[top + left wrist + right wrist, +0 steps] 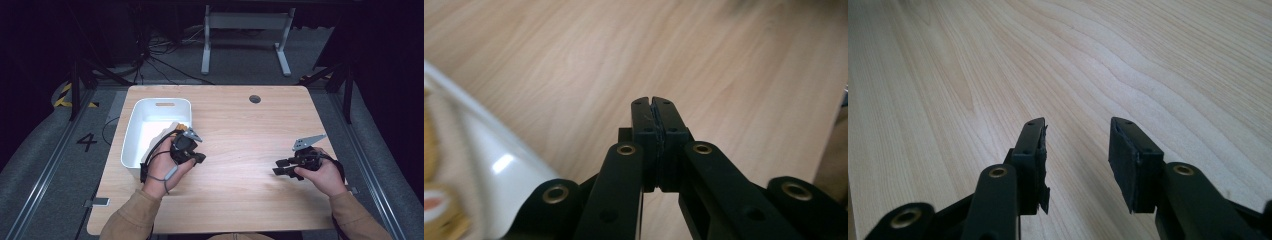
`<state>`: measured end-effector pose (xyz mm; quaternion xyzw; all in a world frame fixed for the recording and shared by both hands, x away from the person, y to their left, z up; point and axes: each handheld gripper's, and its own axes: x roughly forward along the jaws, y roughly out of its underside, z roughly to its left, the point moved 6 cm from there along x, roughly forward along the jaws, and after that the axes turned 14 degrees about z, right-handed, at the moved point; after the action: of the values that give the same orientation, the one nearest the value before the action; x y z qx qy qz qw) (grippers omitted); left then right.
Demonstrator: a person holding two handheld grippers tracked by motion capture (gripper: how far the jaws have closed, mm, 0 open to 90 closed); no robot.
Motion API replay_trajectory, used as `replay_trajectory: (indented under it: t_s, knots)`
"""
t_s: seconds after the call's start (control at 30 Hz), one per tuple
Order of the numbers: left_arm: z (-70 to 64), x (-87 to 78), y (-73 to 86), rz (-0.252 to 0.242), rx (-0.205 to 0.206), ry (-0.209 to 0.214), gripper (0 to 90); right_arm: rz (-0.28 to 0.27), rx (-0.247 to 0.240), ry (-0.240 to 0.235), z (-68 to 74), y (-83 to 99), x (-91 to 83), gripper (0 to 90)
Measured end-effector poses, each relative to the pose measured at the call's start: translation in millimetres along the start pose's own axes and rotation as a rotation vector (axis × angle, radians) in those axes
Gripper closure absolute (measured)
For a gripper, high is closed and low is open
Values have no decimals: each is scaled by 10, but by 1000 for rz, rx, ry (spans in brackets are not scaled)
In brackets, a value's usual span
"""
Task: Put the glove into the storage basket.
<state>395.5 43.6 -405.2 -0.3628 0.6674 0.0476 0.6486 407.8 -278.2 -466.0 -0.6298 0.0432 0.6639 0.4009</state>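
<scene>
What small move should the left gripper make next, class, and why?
Probably open its jaws. The left gripper is shut on nothing over bare wooden table, beside the white bin, so it cannot grasp anything as it is. The right gripper already stands open over bare wood.

Your right gripper (pixel 1078 150) holds its black fingers (pixel 1032 150) apart with nothing between them, above the pale wooden worktop (pixel 998 60).

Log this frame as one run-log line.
left gripper: shut, empty, beside white bin | right gripper: open, empty, over bare table | nothing held
</scene>
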Motion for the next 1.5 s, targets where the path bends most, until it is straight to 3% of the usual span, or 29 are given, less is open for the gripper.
replay_trajectory:
  t_s: [0.27, 0.67, 0.8, 1.1, 1.3, 1.5]
  knots:
    - [-242, 182, -93, 12, 102, 65, 891, 2, 1, -1, -8, 32, -9, 596]
    - [-288, 609, -68, 22, 126, 138, 882, 20, -11, -13, -6, 55, 57, 628]
    - [-293, 770, -36, 36, 123, 145, 875, 28, -16, -21, 2, 55, 99, 629]
    - [-253, 1005, -12, -16, 138, 140, 873, 21, -40, -39, 13, 91, 230, 637]
    - [-292, 1069, -23, -51, 155, 153, 861, 2, -72, -46, 76, 60, 349, 640]
    - [-331, 1106, -13, -33, 196, 152, 847, -18, -110, -38, 166, -1, 421, 642]
